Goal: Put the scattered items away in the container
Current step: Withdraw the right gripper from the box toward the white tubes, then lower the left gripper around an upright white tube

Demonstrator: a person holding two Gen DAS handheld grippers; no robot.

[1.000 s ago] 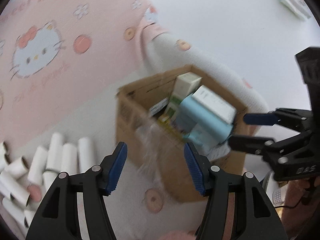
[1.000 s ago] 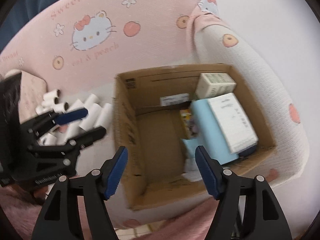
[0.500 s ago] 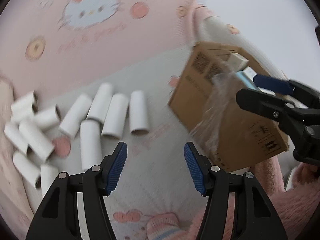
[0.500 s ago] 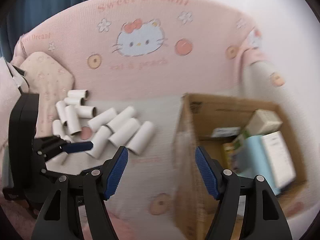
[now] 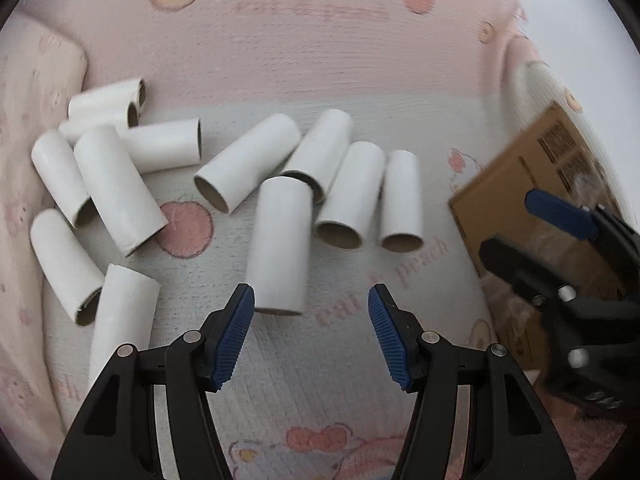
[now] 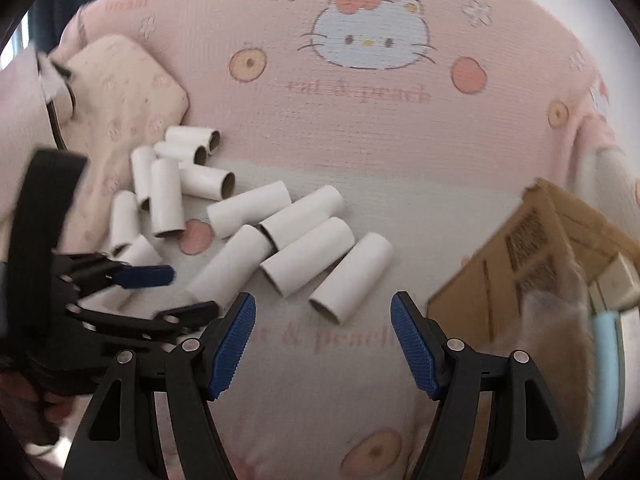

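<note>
White tubes lie scattered on the pink cover, left of the cardboard box.

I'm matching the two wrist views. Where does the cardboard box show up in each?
Left wrist: cardboard box at the right edge, partly behind the right tool.
Right wrist: cardboard box at the right, open top visible.
Shared landmark: the rightmost white tube, nearest the box.

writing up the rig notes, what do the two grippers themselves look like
Both match: the left gripper and right gripper have black plastic scissor-style arms with silver rivets at the pivots, ending in two fingers faced with ribbed blue pads. No cables or sleeves show.
</note>
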